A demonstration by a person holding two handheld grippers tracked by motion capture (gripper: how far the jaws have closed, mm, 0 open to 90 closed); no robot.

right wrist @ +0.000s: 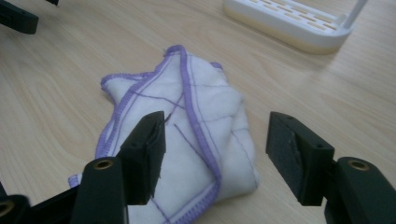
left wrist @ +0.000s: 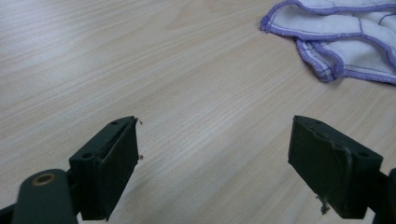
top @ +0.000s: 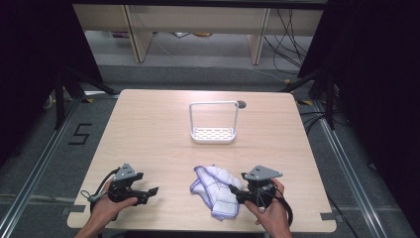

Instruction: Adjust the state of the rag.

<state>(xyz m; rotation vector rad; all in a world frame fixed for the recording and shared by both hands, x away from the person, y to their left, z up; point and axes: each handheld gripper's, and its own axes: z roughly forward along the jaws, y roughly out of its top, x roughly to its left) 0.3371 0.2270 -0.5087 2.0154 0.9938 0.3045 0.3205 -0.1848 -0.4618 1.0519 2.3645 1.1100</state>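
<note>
A crumpled white cloth with purple stitched edges [top: 216, 190] lies near the table's front edge, right of centre. My right gripper [top: 236, 191] is open at the cloth's right side; in the right gripper view its jaws straddle the cloth [right wrist: 187, 135] just above it, gripper [right wrist: 215, 147]. My left gripper [top: 151, 191] stands open over bare wood at the front left, a hand's width from the cloth. In the left gripper view, the gripper [left wrist: 214, 154] holds nothing and the cloth [left wrist: 341, 37] lies at the upper right.
A white rack with a slotted base and a tall wire handle [top: 213, 124] stands at the table's middle rear, also at the top of the right gripper view as the rack base [right wrist: 289, 21]. A round cable hole [top: 241, 104] sits behind it. The wooden table [top: 148, 134] ends close in front.
</note>
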